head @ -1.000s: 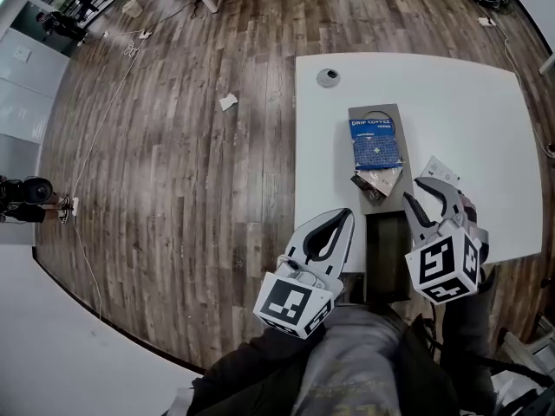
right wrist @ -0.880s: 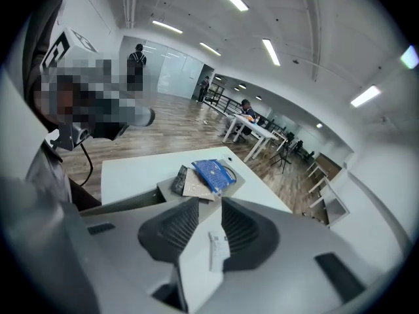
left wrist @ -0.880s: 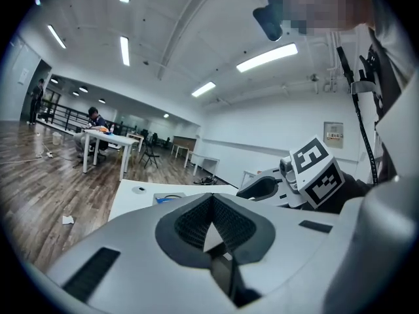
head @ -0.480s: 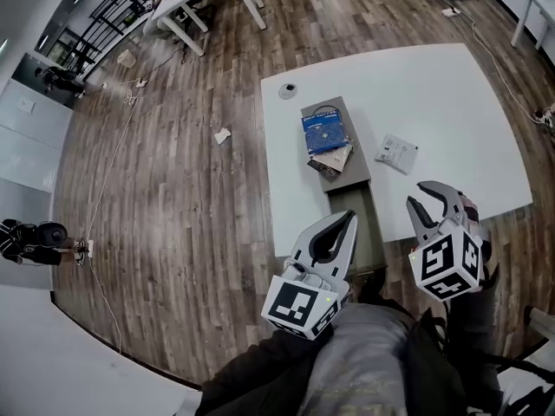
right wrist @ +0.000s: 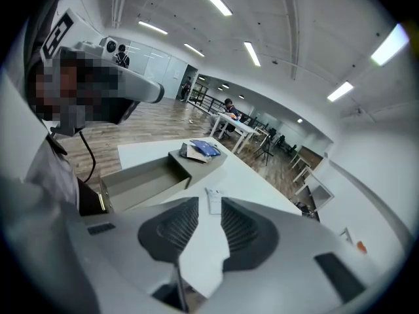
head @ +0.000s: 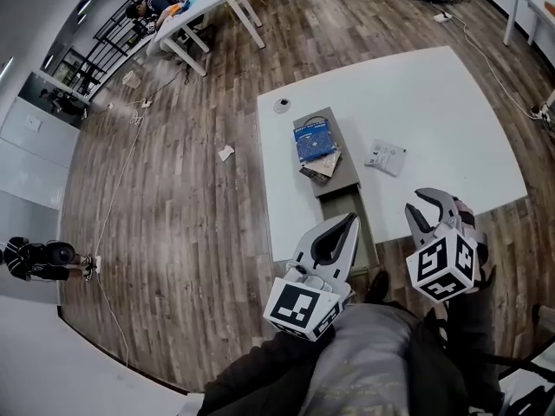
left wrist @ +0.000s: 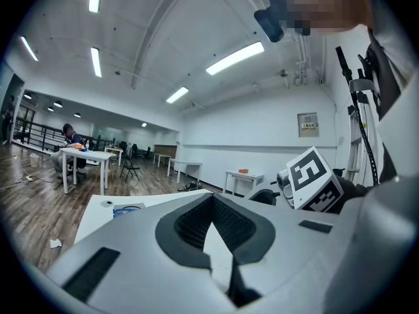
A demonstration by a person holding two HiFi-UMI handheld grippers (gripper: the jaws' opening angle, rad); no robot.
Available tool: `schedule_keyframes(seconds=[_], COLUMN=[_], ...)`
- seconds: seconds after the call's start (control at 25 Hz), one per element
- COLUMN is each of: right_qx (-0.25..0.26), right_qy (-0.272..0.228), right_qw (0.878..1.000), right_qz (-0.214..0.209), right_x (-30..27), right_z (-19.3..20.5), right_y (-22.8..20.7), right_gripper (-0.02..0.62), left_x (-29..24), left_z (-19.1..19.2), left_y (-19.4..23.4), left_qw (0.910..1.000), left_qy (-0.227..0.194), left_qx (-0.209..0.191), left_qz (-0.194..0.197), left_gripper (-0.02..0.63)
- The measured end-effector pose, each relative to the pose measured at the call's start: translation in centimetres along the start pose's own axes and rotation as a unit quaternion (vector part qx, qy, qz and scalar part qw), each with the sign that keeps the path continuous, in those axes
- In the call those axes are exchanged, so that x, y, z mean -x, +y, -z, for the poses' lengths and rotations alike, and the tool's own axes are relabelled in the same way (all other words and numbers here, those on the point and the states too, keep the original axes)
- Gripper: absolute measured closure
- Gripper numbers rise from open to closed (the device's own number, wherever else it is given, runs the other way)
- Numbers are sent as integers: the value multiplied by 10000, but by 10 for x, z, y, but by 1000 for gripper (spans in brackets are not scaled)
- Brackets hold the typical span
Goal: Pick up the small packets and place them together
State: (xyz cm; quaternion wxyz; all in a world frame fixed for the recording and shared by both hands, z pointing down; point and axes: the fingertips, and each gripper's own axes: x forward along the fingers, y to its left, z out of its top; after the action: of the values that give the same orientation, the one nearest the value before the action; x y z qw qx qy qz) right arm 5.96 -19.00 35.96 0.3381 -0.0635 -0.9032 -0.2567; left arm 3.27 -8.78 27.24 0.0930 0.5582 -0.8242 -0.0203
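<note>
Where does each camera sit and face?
Head view: on person's head, steeply down at white table; left gripper, right gripper, lap show.
Left gripper view: on left gripper, level across room; shut jaws show.
Right gripper view: on right gripper, tilted down at table; parted jaws show.
All three share the flat blue packet.

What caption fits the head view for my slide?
Left gripper shut, right gripper open, near a white table with a blue packet on a grey box and a white packet beside it.
</note>
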Motion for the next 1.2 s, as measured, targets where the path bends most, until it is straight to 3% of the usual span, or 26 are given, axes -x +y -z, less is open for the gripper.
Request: schedule_keyframes(seconds=[0.28, 0.64, 0.72, 0.8, 1.04, 1.2], right_qx=[-39, -60, -76, -15, 9, -16], right_qy=[173, 581, 633, 717, 665, 619], right_qw=[9996, 9979, 9978, 9974, 9970, 9972], right_qz=[-211, -267, -170, -16, 386, 420], right_x=[-32, -121, -137, -149, -170, -185], right_z=[5, 41, 48, 53, 52, 46], right_y=[-3, 12, 15, 18, 10, -2], right_gripper=[491, 482, 455, 390, 377, 365], left_x=[-16, -25, -23, -21, -18, -21], left_z=[10, 49, 59, 68, 81, 79], left_y=[16, 62, 72, 83, 105, 121], left_qw=[9998, 9982, 9977, 9972, 9955, 9956], left_qy=[188, 422, 503, 528, 662, 588], left_qx=[47, 352, 356, 366, 475, 469], left_qz=[-55, -254, -298, -369, -480, -562], left_gripper=[603, 603, 603, 603, 603, 603])
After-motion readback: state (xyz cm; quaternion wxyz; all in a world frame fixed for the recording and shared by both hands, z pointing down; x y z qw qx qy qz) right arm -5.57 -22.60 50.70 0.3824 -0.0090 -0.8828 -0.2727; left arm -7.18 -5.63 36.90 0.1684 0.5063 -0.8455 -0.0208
